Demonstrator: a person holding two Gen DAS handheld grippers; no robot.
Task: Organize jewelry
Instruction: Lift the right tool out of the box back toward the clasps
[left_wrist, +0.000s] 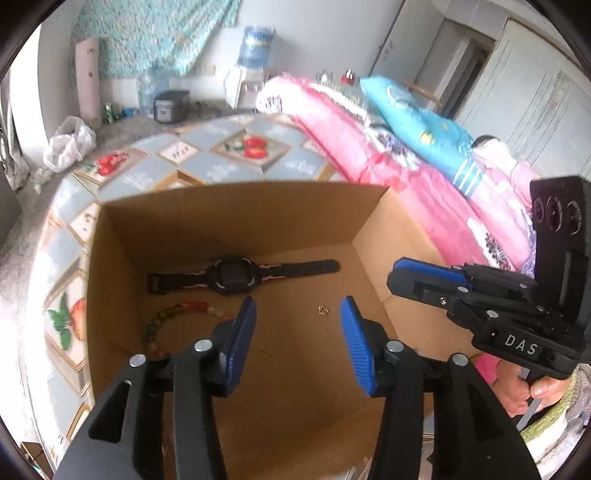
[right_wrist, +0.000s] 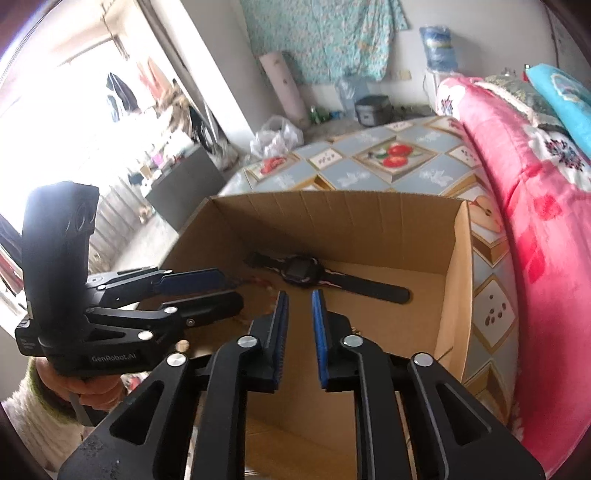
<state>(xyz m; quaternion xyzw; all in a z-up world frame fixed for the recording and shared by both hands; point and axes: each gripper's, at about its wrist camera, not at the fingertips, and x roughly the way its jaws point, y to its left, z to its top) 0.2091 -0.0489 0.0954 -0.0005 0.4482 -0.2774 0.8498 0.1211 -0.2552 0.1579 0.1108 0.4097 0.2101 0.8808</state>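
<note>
Watch (left_wrist: 232, 276), bead bracelet (left_wrist: 173, 317) lie in cardboard box (left_wrist: 236, 218); left tool (left_wrist: 297, 317) spread empty, right tool (right_wrist: 299, 306) nearly closed, empty.

An open-topped cardboard box (left_wrist: 236, 218) is offering entry from above only, its tall walls blocking every side. Across the centre of the floor a black watch (left_wrist: 236, 275) is lying; a bead bracelet (left_wrist: 177, 317) is crowding the lower-left corner. Bare cardboard is showing at lower right, beside a small gold earring (left_wrist: 323, 309).
</note>
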